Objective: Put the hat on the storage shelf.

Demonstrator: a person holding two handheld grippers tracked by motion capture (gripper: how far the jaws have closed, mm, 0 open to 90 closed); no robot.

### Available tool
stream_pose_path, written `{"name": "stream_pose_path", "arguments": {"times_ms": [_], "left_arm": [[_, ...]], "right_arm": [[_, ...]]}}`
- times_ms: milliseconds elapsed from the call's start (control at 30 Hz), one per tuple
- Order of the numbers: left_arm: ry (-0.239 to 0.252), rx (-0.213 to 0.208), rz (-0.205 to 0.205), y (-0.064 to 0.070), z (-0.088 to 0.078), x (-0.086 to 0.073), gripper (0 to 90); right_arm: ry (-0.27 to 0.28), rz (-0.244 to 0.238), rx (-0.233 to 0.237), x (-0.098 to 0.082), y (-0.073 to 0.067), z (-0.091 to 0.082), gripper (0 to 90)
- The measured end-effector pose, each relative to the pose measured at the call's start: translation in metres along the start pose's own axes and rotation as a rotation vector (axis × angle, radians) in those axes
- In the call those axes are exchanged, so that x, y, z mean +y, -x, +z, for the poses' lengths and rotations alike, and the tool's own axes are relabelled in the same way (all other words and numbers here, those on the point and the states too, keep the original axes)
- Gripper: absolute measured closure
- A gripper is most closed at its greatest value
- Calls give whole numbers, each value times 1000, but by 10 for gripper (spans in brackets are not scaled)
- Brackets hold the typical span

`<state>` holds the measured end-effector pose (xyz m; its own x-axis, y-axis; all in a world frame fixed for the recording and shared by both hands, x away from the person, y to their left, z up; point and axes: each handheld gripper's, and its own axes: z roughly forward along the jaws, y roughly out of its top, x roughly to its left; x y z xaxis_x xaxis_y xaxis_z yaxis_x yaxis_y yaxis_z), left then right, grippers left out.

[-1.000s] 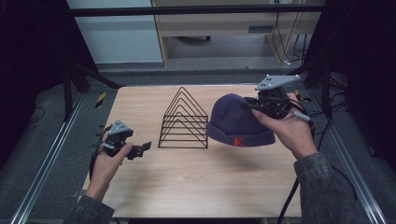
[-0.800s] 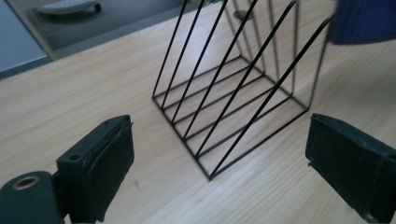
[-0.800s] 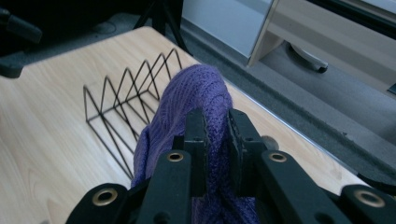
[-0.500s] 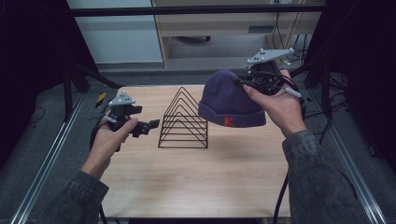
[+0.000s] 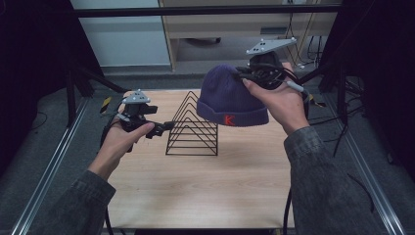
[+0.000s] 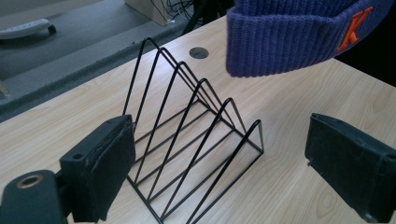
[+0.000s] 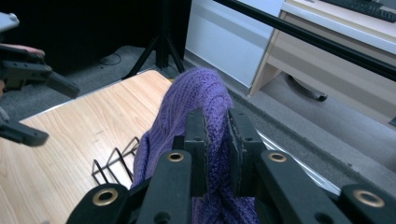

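My right gripper (image 5: pixel 244 77) is pinched on a fold of the purple beanie (image 5: pixel 230 98), holding it in the air above and just right of the black wire rack (image 5: pixel 192 128) on the table (image 5: pixel 205 191). My left gripper (image 6: pixel 224 163) has its jaws spread wide w/ nothing btwn them, aimed at the rack's near end. Risks: it's a thin pinch of knit, so it could slip out if I swing; the hem may snag on the rack's peaks, and the light rack could tip or slide.
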<state>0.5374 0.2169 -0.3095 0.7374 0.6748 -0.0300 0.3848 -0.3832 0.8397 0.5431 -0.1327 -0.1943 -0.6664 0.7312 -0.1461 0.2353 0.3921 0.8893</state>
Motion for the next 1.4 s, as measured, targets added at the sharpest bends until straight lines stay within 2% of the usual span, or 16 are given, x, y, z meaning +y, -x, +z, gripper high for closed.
{"name": "stream_pose_path", "arguments": {"times_ms": [200, 467, 733, 867, 900, 967, 1000, 1067, 1100, 1133, 1200, 1267, 1300, 1400], "left_arm": [[16, -8, 18, 3, 1, 4, 84], [28, -27, 2, 0, 5, 5, 57], [45, -36, 9, 0, 12, 8, 44], [49, -68, 2, 0, 18, 12, 38], [37, -92, 12, 0, 22, 14, 34], [33, -104, 14, 1, 24, 15, 37], [27, -122, 9, 2, 29, 16, 54], [30, -131, 10, 2, 30, 16, 155], [25, -130, 14, 2, 31, 16, 155], [21, -119, 20, 3, 32, 16, 214], [12, -97, 46, 2, 32, 16, 421], [26, -68, 42, 0, 30, 16, 573], [32, -61, 32, 0, 29, 16, 612], [38, -40, 32, -1, 27, 16, 652]], "right_arm": [[29, -2, 17, 17, -11, 1, 798], [61, -4, 73, 35, -30, 9, 797], [68, -17, 113, 44, -46, 15, 798], [64, -26, 132, 46, -52, 19, 797], [68, -26, 140, 46, -53, 19, 798], [65, -30, 144, 46, -55, 21, 798], [64, -33, 145, 46, -55, 22, 798], [56, -36, 148, 45, -56, 23, 798], [56, -36, 148, 45, -56, 23, 798], [50, -38, 145, 44, -56, 24, 798], [45, -41, 140, 42, -54, 25, 797], [46, -34, 134, 39, -51, 26, 797], [46, -31, 131, 38, -49, 26, 797], [46, -19, 119, 34, -43, 26, 797]]}}
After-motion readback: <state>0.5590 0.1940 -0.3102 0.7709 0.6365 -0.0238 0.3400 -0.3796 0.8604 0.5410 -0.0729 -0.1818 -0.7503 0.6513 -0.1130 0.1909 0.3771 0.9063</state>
